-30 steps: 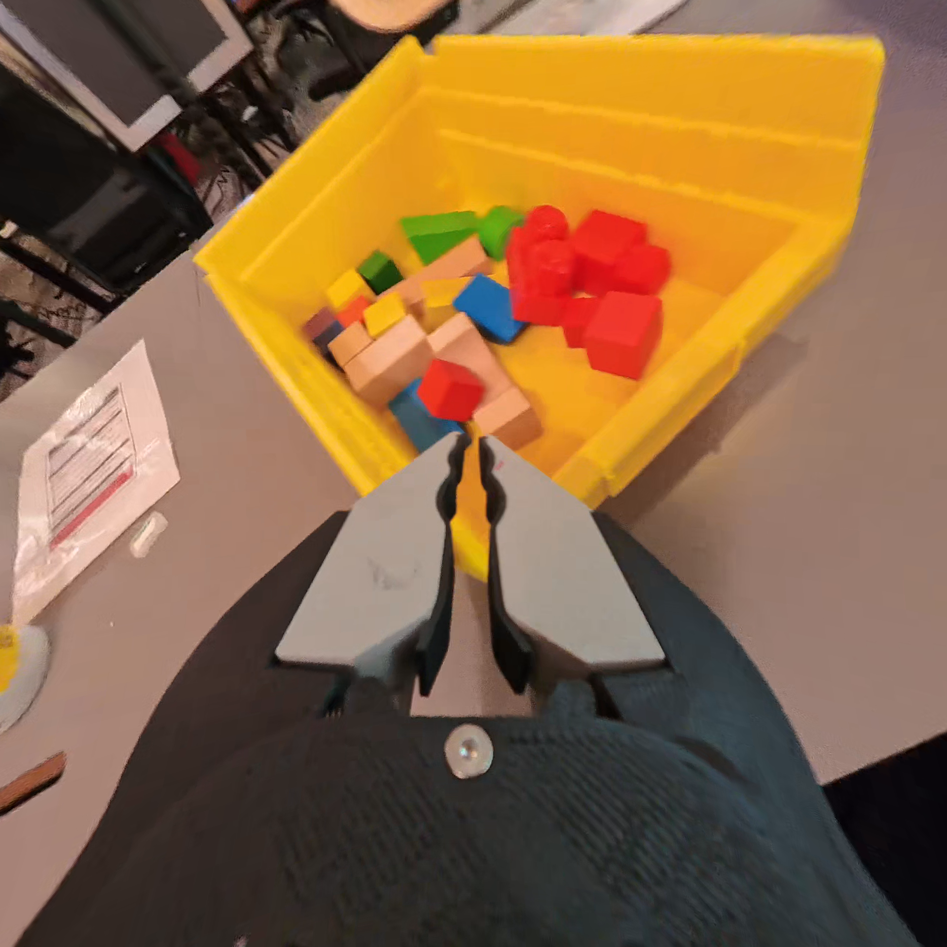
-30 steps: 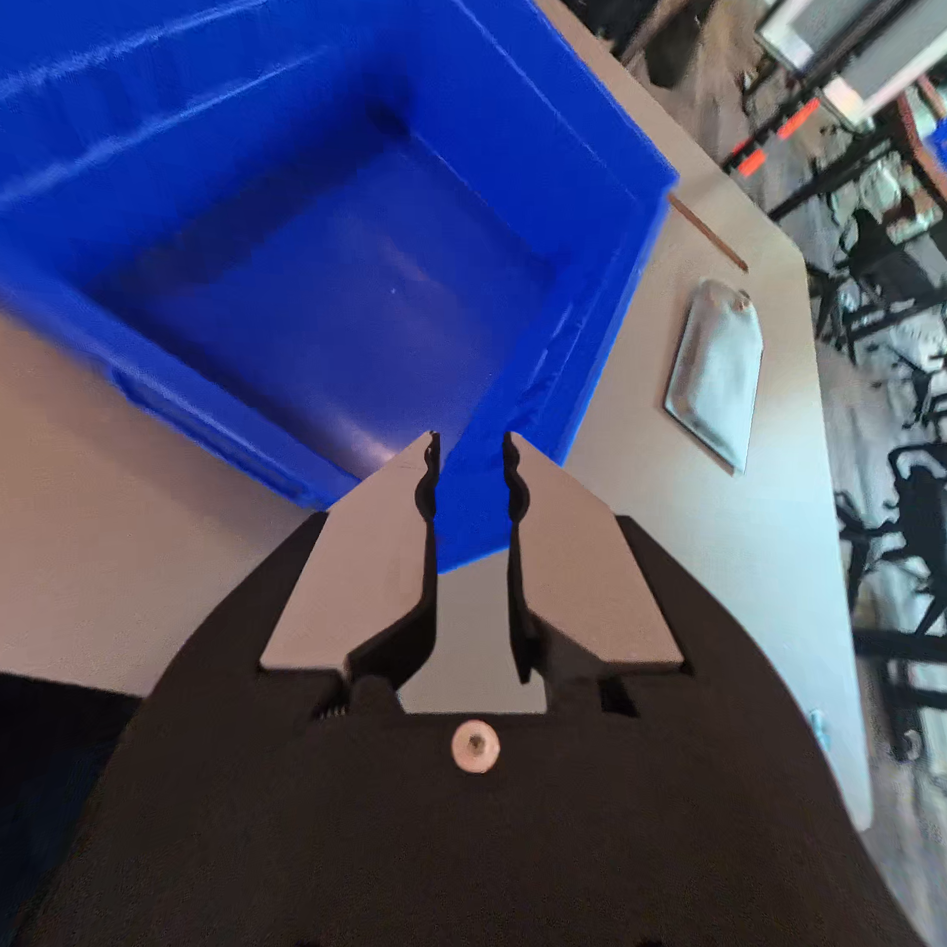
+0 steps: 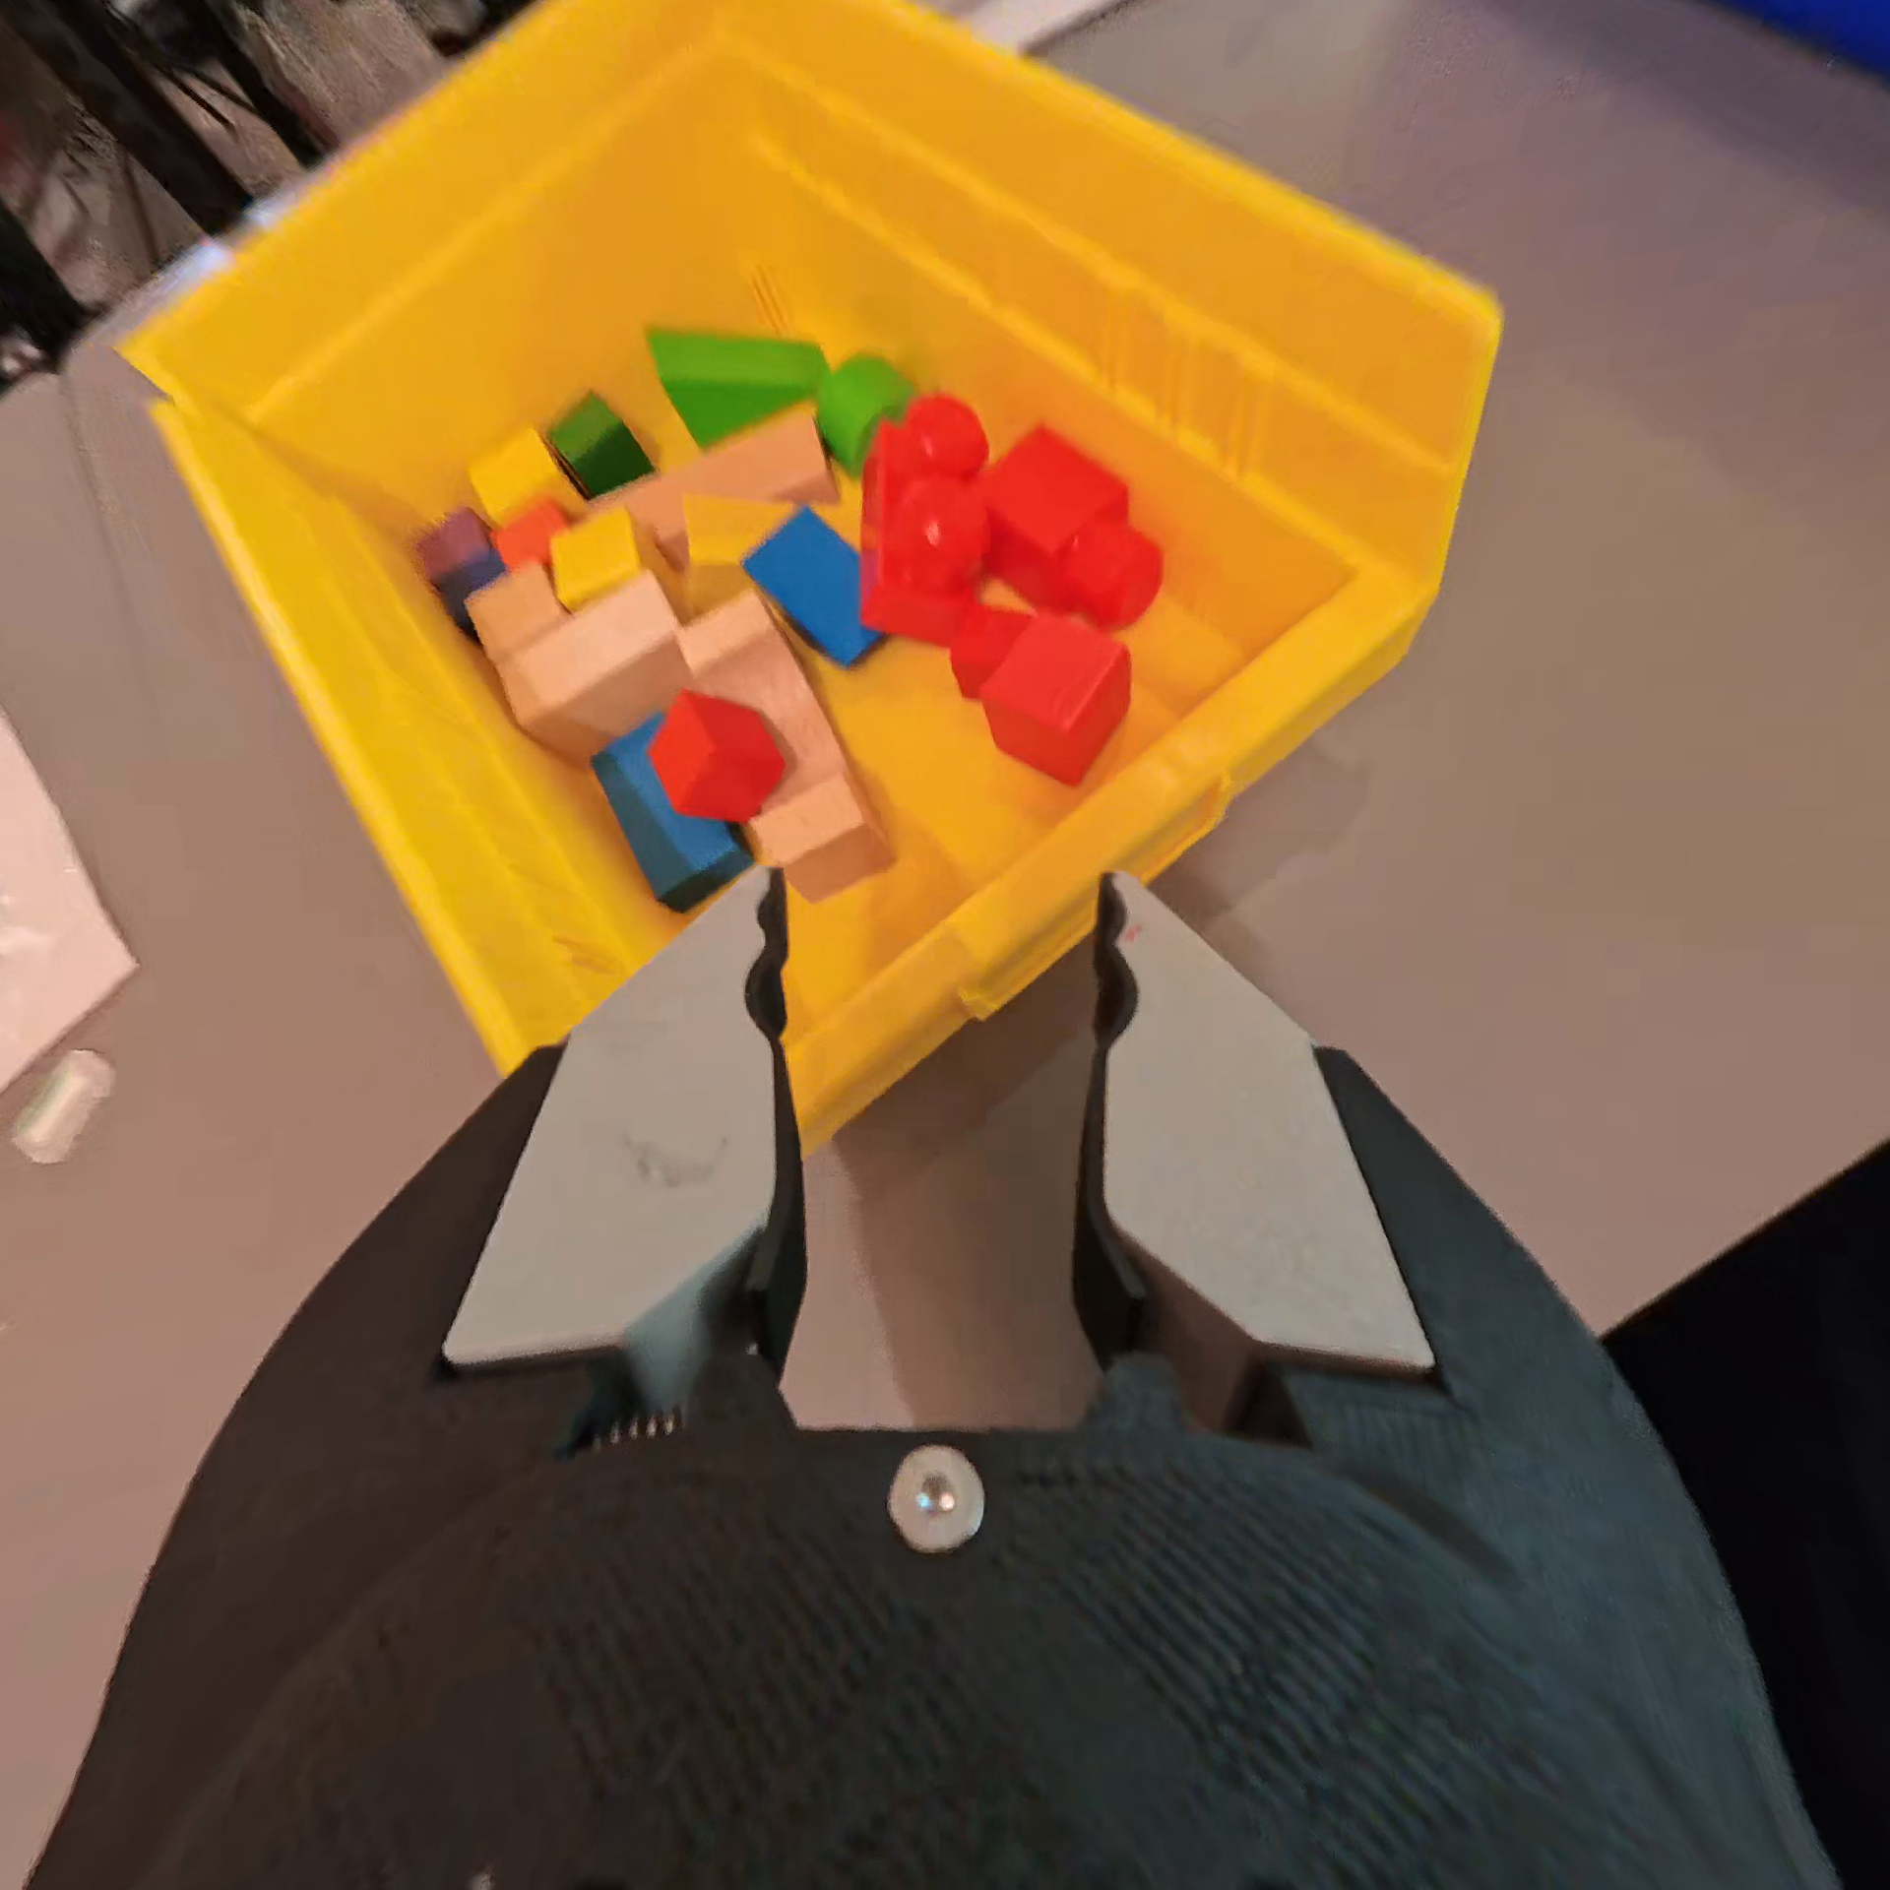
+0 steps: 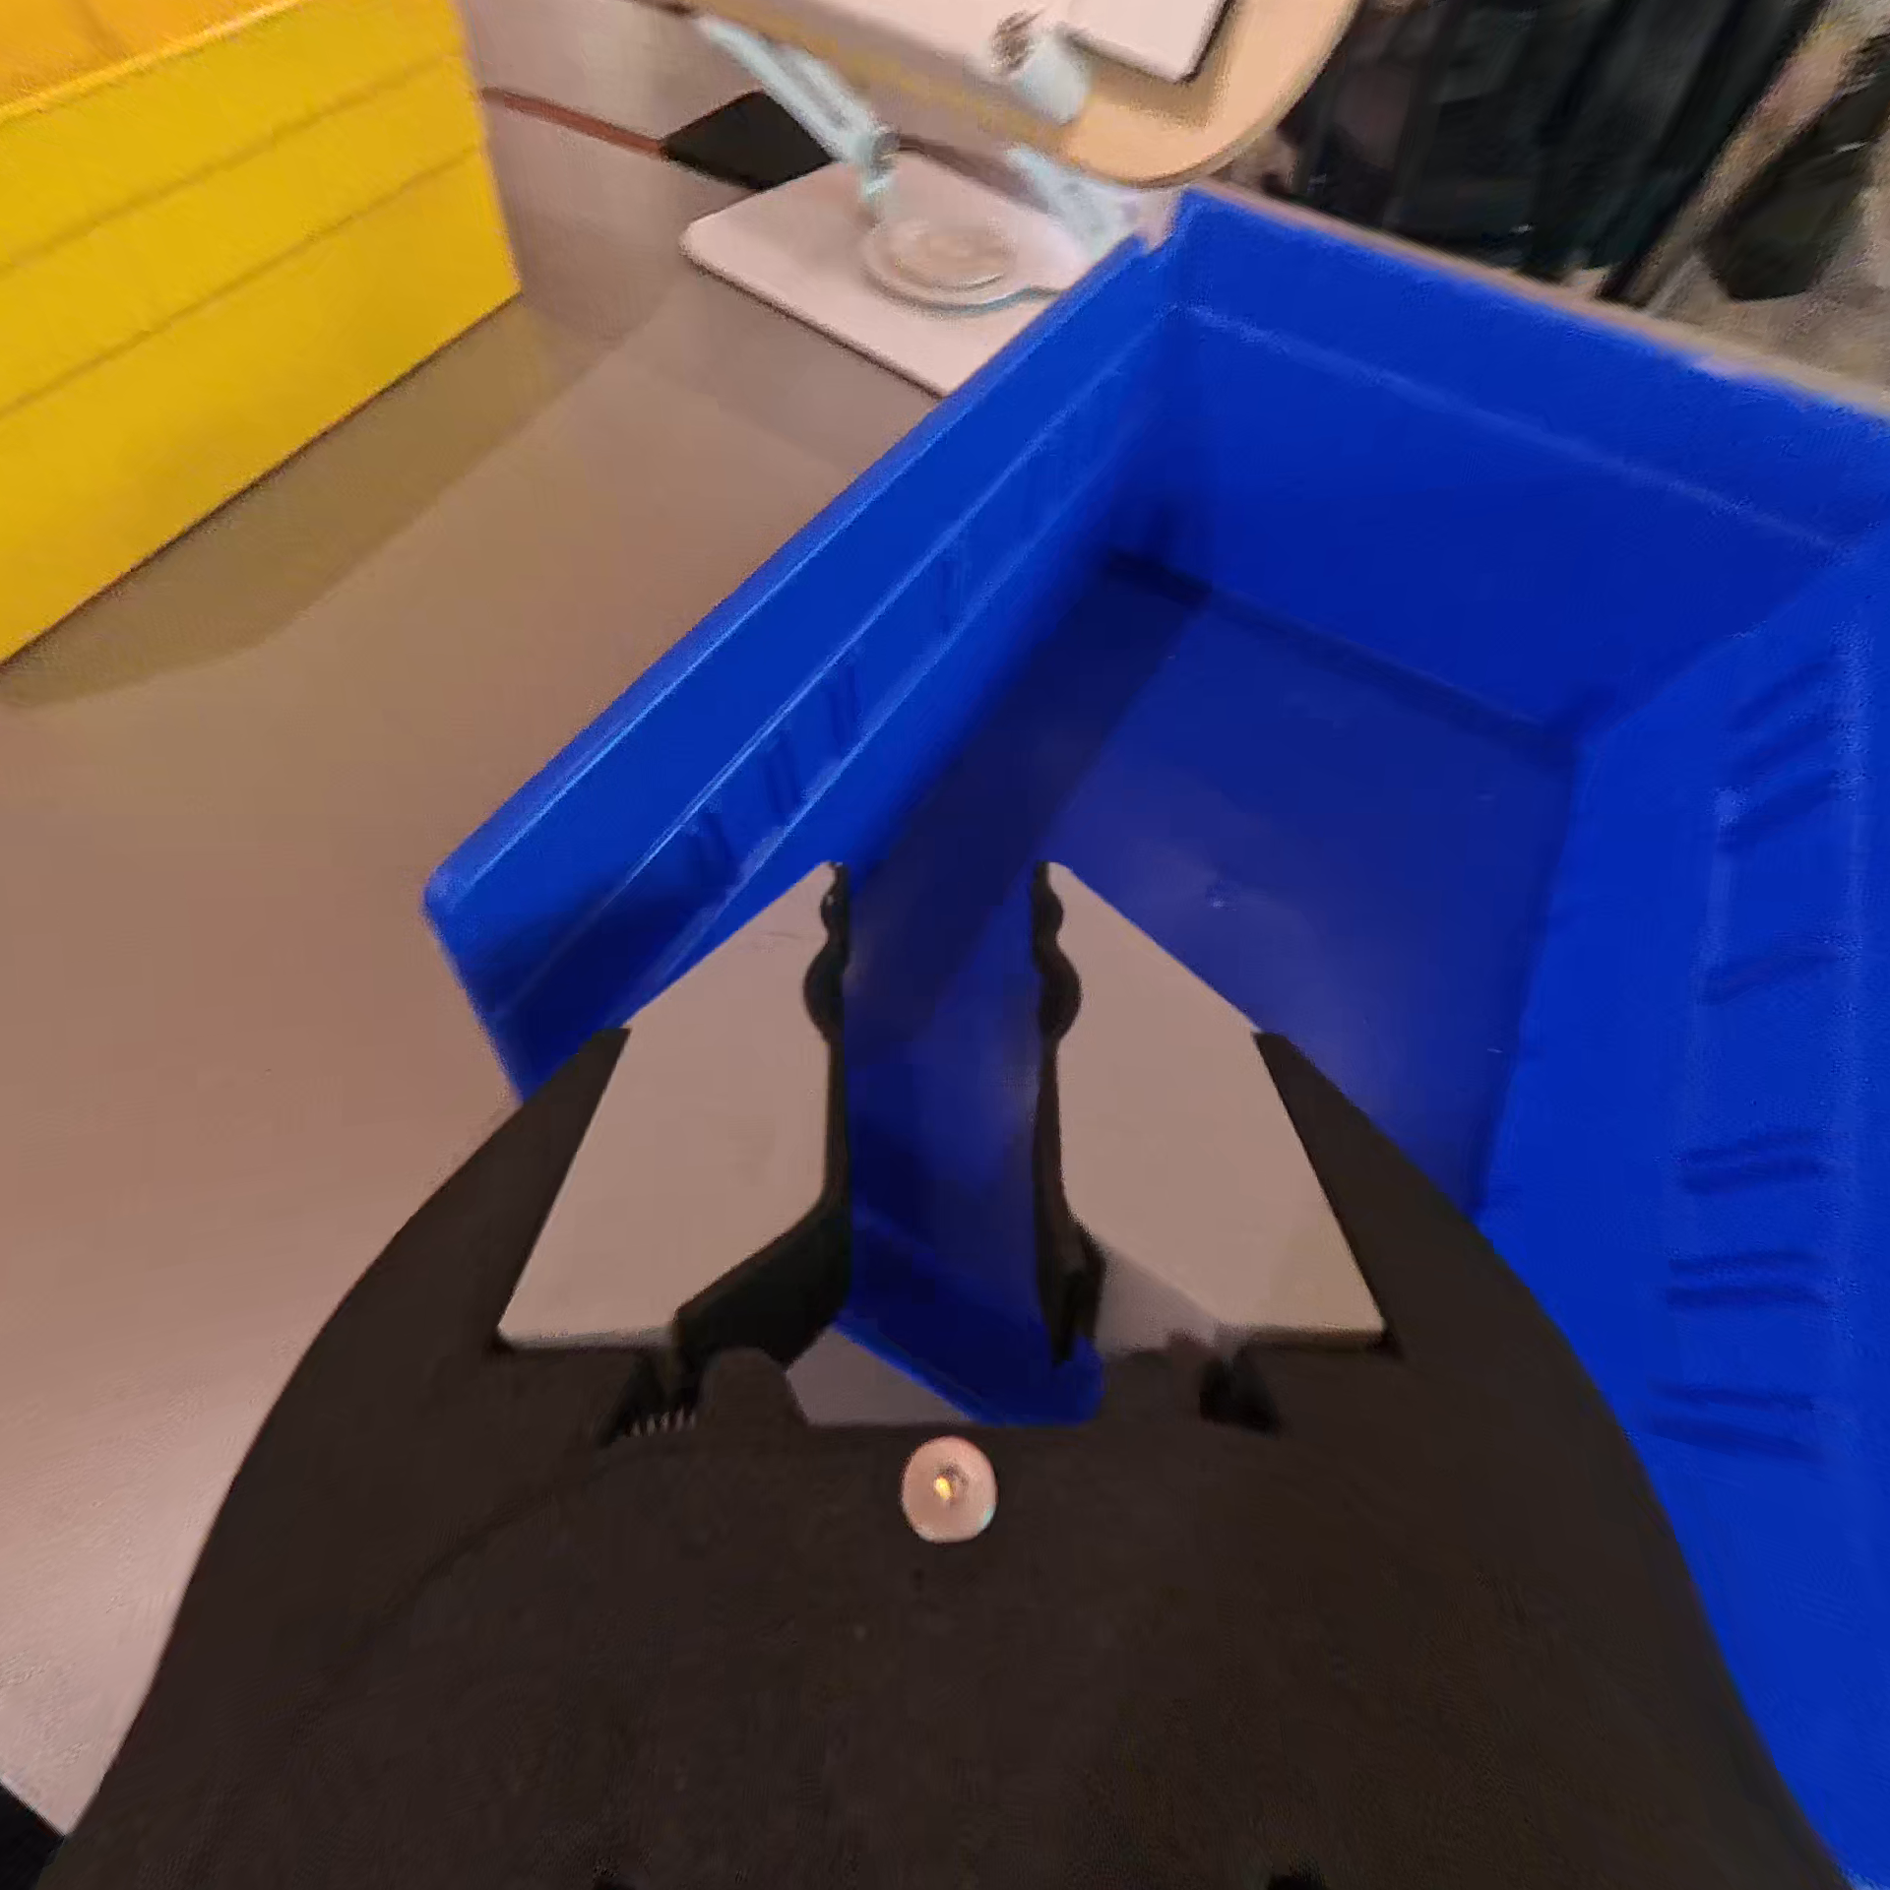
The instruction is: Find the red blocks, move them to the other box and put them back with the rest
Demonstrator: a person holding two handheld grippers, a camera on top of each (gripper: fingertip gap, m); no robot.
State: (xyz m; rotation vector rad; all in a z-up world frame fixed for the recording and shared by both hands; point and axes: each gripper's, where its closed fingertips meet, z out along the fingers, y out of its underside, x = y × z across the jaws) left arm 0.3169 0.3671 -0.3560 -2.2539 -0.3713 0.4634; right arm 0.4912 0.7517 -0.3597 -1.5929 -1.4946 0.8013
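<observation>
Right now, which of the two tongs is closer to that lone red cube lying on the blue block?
Left. The left tongs hang open at the yellow box's near corner, just short of the red cube. The right tongs hang open over the empty blue box.

A blue box [image 4: 1330,573] is seen filling the centre and right of the frame, its inside bare. The right gripper [image 4: 939,890] is held over its near corner, the fingers [image 4: 716,1125] parted with nothing between them. A yellow box [image 4: 205,307] is shown at upper left on the table [image 4: 256,869]. A white stand [image 4: 869,276] is seen at the top.
</observation>
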